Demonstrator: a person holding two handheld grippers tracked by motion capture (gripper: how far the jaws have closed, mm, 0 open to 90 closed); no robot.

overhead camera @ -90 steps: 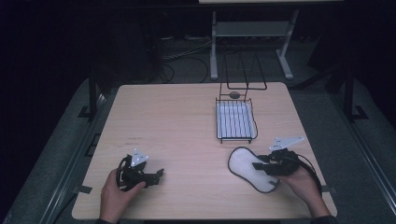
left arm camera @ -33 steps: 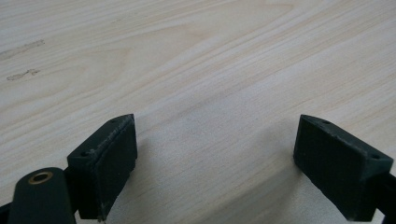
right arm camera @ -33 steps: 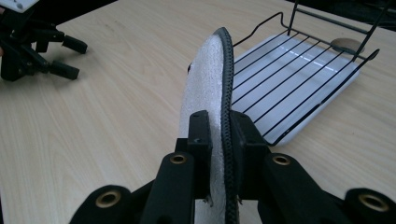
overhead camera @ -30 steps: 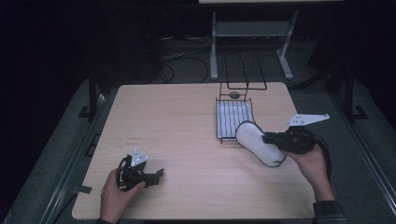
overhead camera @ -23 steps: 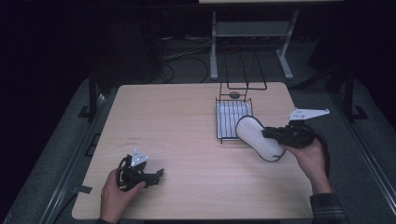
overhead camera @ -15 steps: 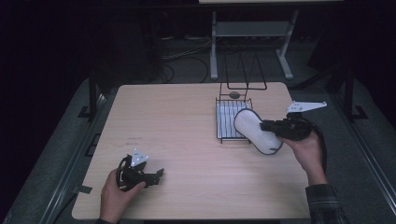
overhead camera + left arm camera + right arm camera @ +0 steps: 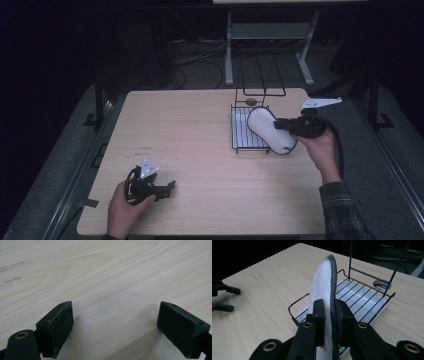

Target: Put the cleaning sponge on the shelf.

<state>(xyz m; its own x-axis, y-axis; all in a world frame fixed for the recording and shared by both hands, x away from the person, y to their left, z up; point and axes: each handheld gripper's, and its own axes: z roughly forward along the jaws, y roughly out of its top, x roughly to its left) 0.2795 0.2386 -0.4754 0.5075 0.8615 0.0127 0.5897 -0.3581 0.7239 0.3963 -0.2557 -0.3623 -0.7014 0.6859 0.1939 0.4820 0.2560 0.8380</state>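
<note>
Under both your grippers lies the pale wooden table (image 7: 200, 130). Ahead of your right gripper (image 7: 329, 315) sits the black wire rack (image 7: 362, 298) on its white tray. That gripper clamps a flat white foam insole (image 7: 323, 287), dark-edged, raised on edge just above the rack's near rim. Your left gripper (image 7: 113, 322) rests agape, holding nothing.

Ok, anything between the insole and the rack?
Nothing visible. The right gripper holds the insole on edge just over the rack's near right side. The wire bed looks bare. The tall back frame stands at the far end.
</note>
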